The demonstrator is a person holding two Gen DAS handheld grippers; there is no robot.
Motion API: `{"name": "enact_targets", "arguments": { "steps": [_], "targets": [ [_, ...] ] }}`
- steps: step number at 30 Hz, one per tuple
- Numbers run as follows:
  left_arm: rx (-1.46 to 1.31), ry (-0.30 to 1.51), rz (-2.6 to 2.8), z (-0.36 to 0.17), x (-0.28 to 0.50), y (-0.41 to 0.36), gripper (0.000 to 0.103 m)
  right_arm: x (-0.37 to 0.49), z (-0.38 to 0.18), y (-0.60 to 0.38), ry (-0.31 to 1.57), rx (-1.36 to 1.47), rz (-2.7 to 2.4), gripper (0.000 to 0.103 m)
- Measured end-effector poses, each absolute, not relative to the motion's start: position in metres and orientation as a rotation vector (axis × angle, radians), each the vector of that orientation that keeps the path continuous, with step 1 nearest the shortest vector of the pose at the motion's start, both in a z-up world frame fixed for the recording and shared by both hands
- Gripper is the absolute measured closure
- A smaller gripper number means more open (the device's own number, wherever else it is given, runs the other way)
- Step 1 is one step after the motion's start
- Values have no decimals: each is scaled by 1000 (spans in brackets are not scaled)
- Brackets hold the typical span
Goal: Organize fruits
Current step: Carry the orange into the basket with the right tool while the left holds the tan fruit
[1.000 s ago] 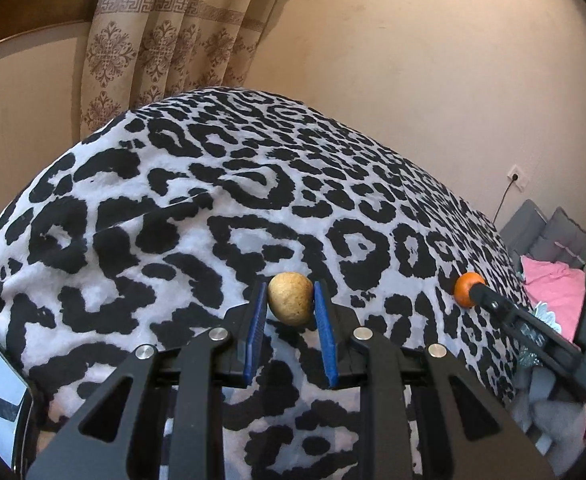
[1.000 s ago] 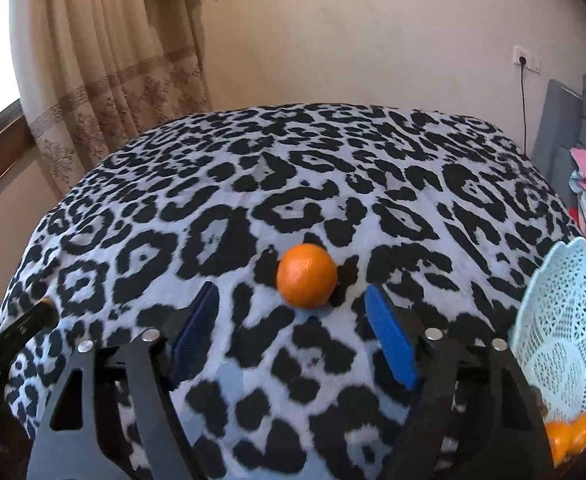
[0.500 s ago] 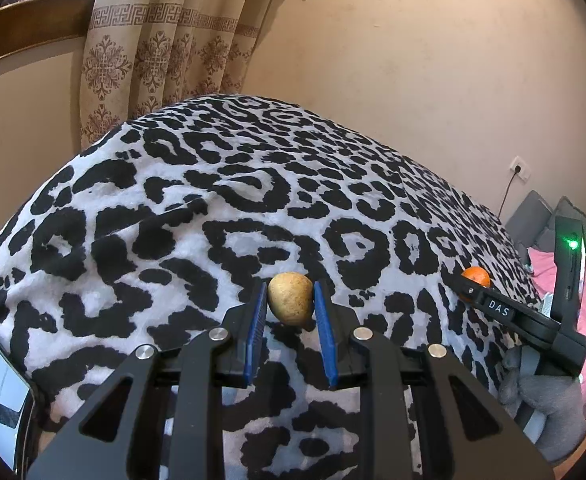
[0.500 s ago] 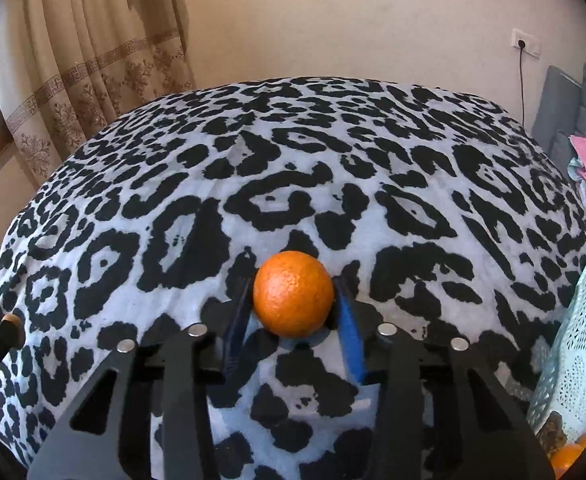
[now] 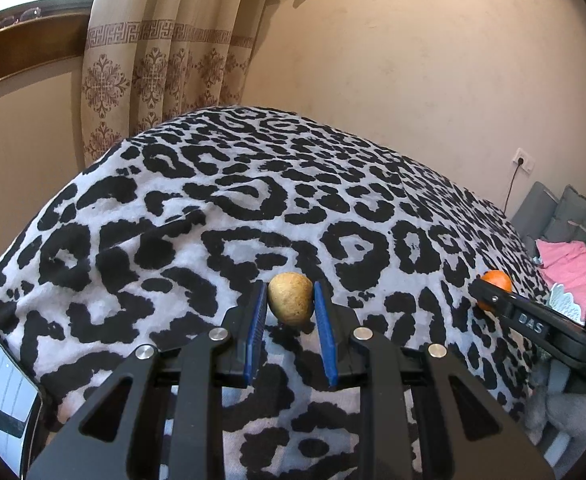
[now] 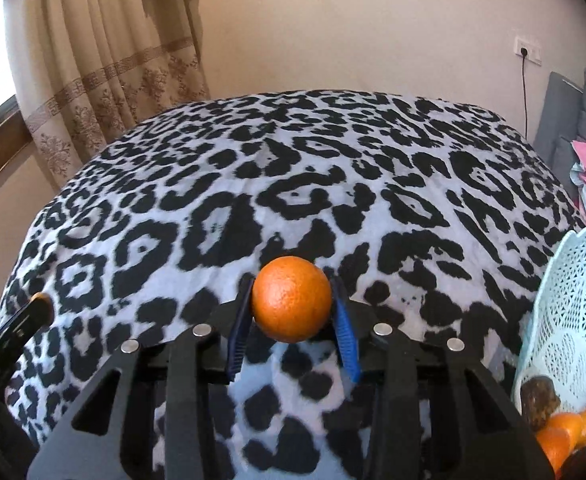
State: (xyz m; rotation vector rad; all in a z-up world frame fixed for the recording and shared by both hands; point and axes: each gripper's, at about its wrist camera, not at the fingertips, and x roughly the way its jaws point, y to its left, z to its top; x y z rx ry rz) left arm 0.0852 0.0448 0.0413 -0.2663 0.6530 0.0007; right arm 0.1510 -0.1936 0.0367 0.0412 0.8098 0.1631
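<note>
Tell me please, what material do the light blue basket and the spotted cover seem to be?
Basket: probably moulded plastic, pale blue, slightly glossy; its wall is a stiff lace-like lattice of holes. Spotted cover: seemingly soft plush or fleece fabric, matt; the black-and-white print looks fuzzy and the surface creases gently.

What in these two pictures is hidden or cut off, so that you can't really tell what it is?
- Right wrist view: the basket runs off the right edge; its oranges are partly cut off, and the dark lump is too unclear to name.
- Left wrist view: the orange is half hidden by the right gripper.
- Left wrist view: the screen is cut by the corner, its content illegible.
</note>
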Motion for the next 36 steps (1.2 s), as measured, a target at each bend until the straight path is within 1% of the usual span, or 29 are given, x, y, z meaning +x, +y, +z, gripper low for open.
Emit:
{"name": "enact_targets", "arguments": {
  "steps": [19, 36],
  "targets": [
    [-196, 611, 7, 49, 78, 32, 79, 83, 59, -195, 772, 113, 209, 64],
    [-91, 555, -47, 62, 62, -2, 79, 36, 84, -231, 711, 177, 149, 64]
  ]
}}
